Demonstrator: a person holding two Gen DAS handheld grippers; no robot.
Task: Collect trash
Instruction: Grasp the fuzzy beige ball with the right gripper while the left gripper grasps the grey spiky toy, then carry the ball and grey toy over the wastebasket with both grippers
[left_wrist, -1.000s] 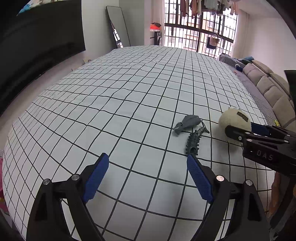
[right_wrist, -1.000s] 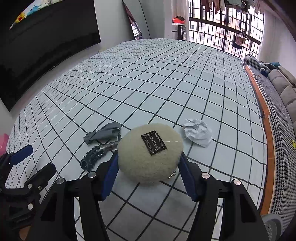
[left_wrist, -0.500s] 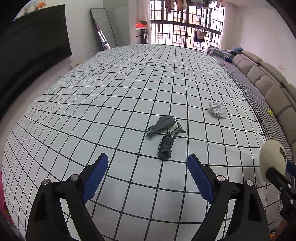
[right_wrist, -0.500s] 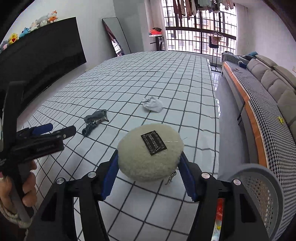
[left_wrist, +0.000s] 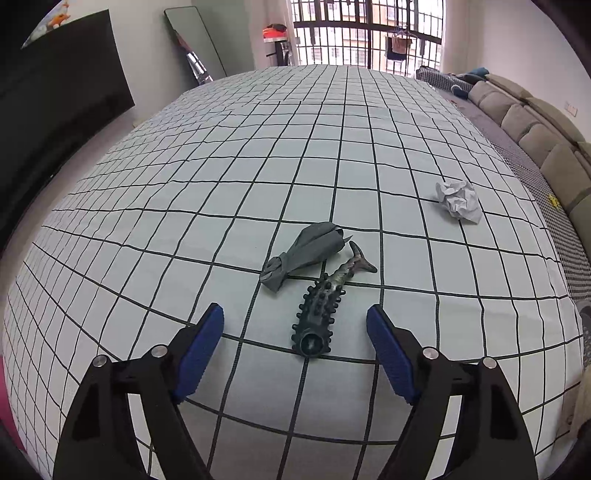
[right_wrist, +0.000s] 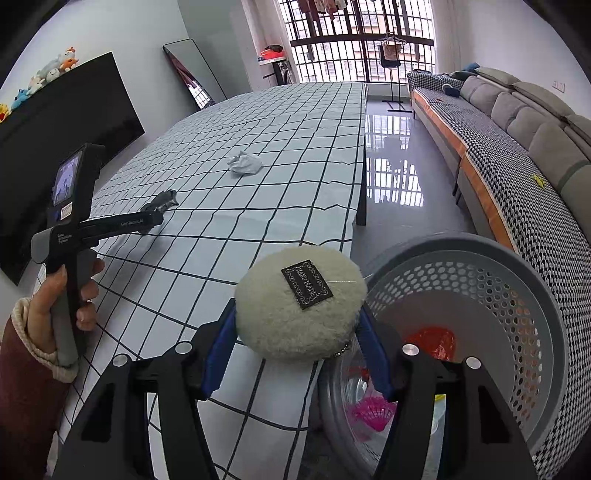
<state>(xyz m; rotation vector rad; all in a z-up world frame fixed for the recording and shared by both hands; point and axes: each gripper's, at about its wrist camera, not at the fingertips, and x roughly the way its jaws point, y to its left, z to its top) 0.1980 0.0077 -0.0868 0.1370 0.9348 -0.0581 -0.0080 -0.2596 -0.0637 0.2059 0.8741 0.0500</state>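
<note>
A round, cream, fleecy pad with one black woven label is clamped between the blue ribbed pads of the right gripper. It is held over the table edge, just left of a grey perforated plastic basket beside the gripper. Inside the basket lie red and pink scraps.

The left gripper hovers with its jaws apart and has just been narrowing. Between its fingertips, untouched, lies one dark knobbly rubber tube with a fishtail end. Just beyond that sits one grey folded cloth bundle. One crumpled white paper ball lies farther off to the right. All three rest on the checked tablecloth.
</note>
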